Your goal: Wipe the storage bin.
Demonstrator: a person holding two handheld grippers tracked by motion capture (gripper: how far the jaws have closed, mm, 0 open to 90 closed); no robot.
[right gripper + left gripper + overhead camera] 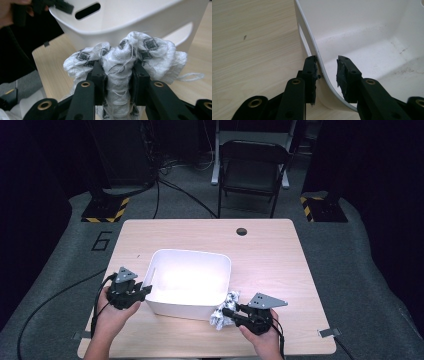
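The high view shows a light wooden table (280,255) with a white plastic bin (190,280) standing near its front edge. The left gripper (141,291) is at the bin's left front corner, and the right gripper (226,312) is just in front of the bin's right front corner.

In the left gripper view, the jaws stand on both sides of the white bin's (362,37) curved wall. The outer pad touches the wall near the handle slot (302,35), while the inner pad is a little apart from the wall, so the wall is between the jaws but not yet pinched.

In the right gripper view, the jaws are clenched on a crumpled white cloth with dark grey diamond patterns (125,57). The cloth bulges out above and beside the pads, and a loose thread (191,75) hangs to the side. The cloth is held close to the bin's outer wall, below its rim (120,27). In the high view the cloth (223,311) is above the table, right beside the bin.
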